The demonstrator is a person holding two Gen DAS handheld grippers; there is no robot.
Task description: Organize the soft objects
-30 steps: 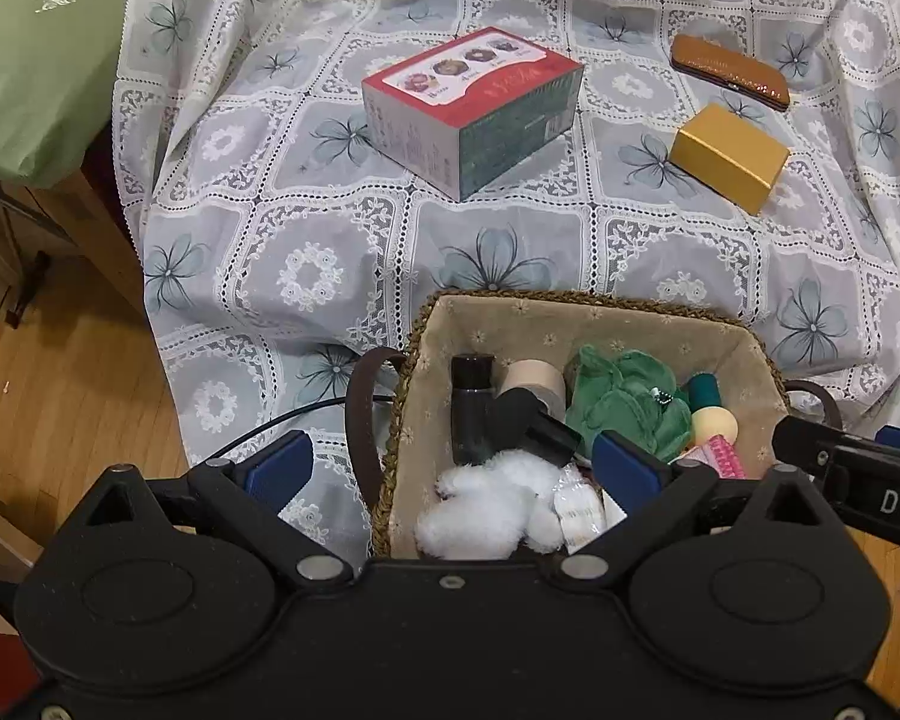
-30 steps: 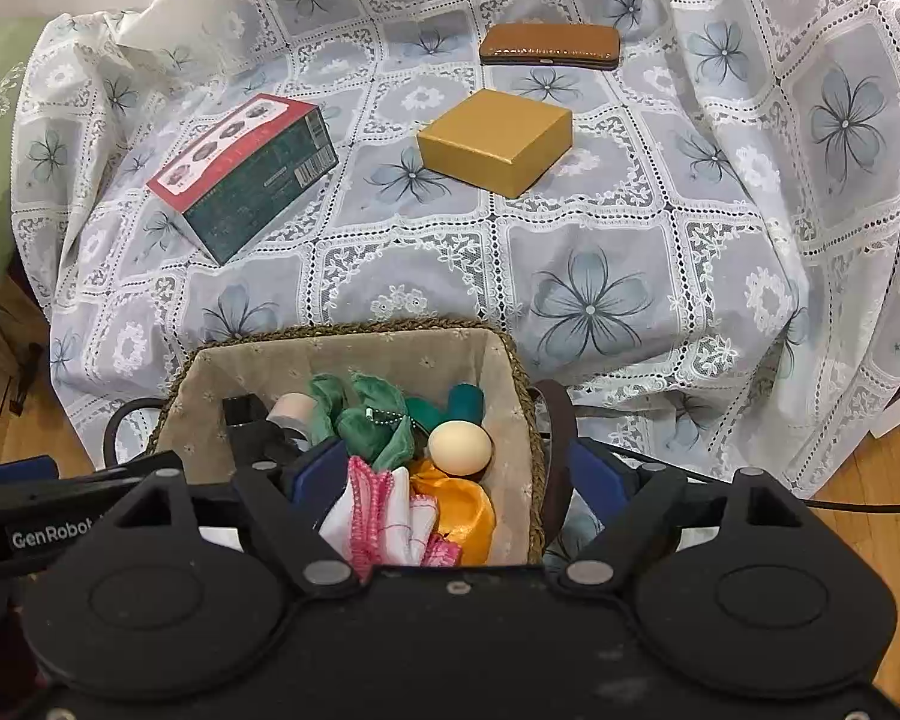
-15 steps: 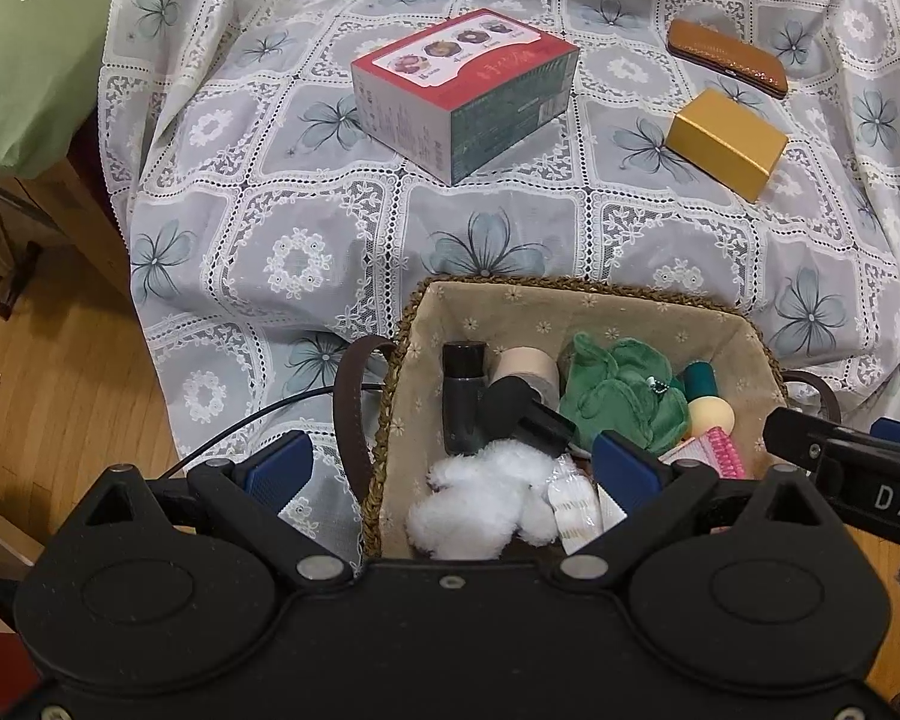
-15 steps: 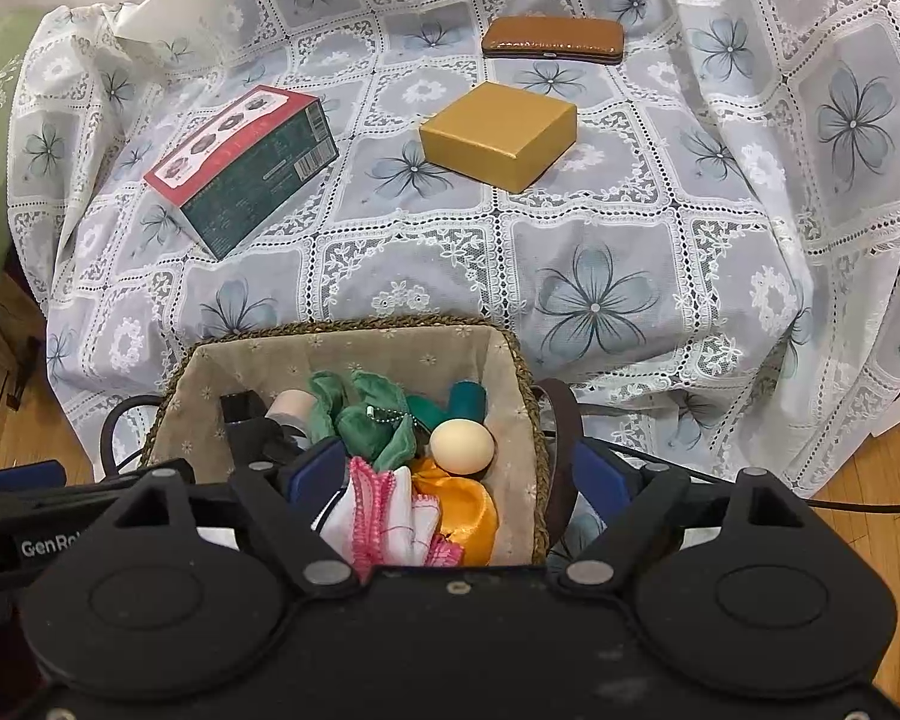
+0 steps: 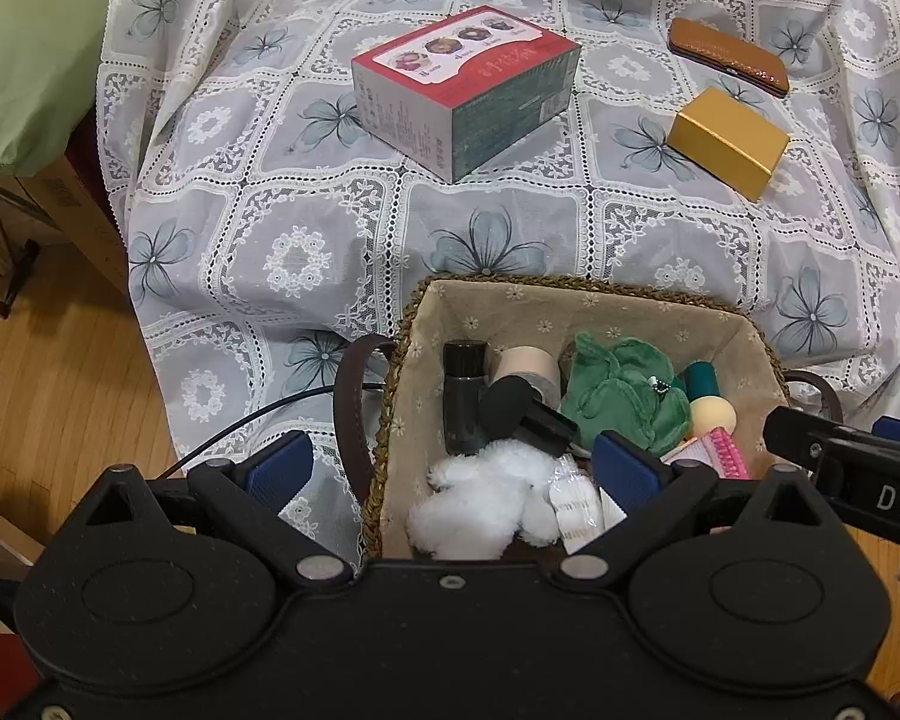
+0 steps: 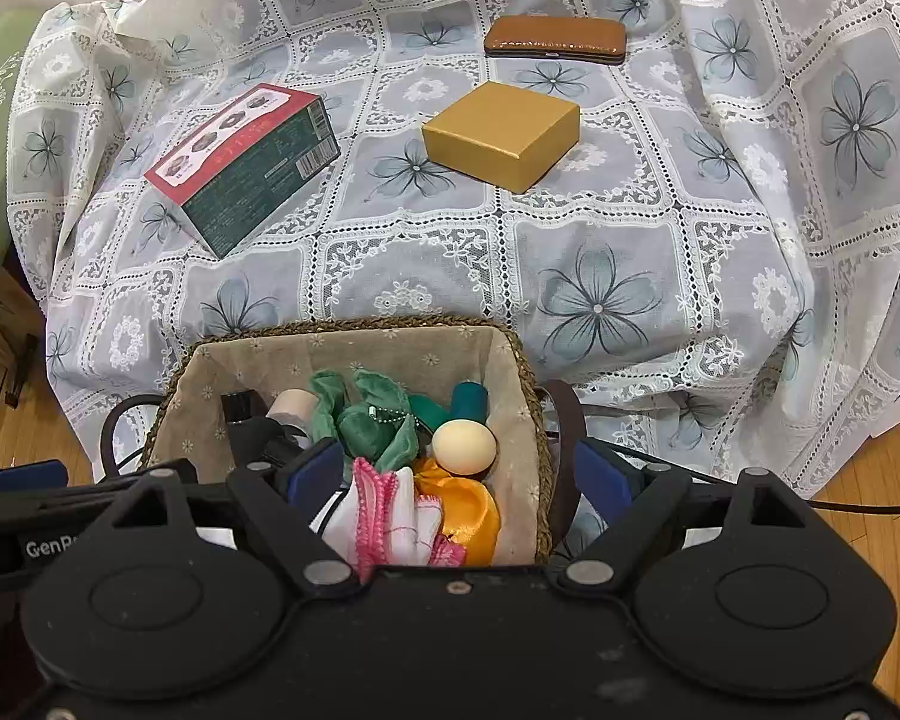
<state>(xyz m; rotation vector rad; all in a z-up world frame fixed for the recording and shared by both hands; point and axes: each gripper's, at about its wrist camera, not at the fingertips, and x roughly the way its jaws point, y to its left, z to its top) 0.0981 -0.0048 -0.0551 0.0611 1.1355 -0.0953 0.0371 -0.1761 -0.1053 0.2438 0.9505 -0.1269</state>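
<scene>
A woven basket with a cloth lining sits at the near edge of the lace-covered surface. It holds a white fluffy toy, a green plush pouch, a pink-and-white cloth, an orange satin piece, a beige egg-shaped sponge, black bottles and a tape roll. My left gripper is open, straddling the basket's left wall. My right gripper is open, straddling its right wall above the cloths.
On the lace cloth lie a red-and-green box, a gold box and a brown case. A green cushion is at the left. Wooden floor lies beside the cloth.
Both grippers have edged forward and slightly lower over the basket; the objects on the cloth sit lower in the left view. Both stay open.
</scene>
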